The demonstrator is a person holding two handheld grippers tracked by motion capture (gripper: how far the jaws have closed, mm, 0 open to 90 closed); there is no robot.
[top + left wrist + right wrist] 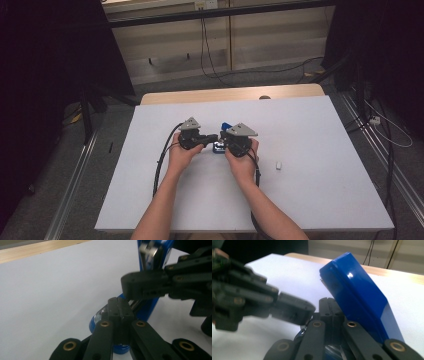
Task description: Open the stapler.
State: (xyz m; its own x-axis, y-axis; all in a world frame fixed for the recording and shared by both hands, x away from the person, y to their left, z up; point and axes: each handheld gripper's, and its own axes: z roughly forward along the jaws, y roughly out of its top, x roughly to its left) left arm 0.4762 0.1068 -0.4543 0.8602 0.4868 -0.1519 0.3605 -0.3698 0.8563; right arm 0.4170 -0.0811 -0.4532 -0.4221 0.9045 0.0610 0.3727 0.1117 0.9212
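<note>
While both forearms come in from the bottom of the high view, the hands meet near the middle of the white table (150, 200), each wrapped around a black gripper. The left gripper (214, 138) points right and the right gripper (223, 136) points left, tips basically touching over a small blue stapler (220, 147) sitting between them.

From the left gripper view, the left gripper (119, 305) has its jaws pressed flat together, and I can't tell if anything is actually pinched in there. The stapler's blue base (120, 348) sits right under the jaws, and its top arm (153, 255) is swung up and open, metal underside showing. The other gripper's tip (145, 286) reaches in from the right, just against that raised arm.

Right gripper view is the same deal: the right gripper (332, 305) is clenched with jaws together, hard to say on what, and the glossy blue lid (357, 295) tilts up just beside it.

Off to the right on the table there's a tiny white object (278, 165), well apart from everything. Further back you get the wooden table edge (230, 93), then cables (207, 50) hanging down a pale wall.
</note>
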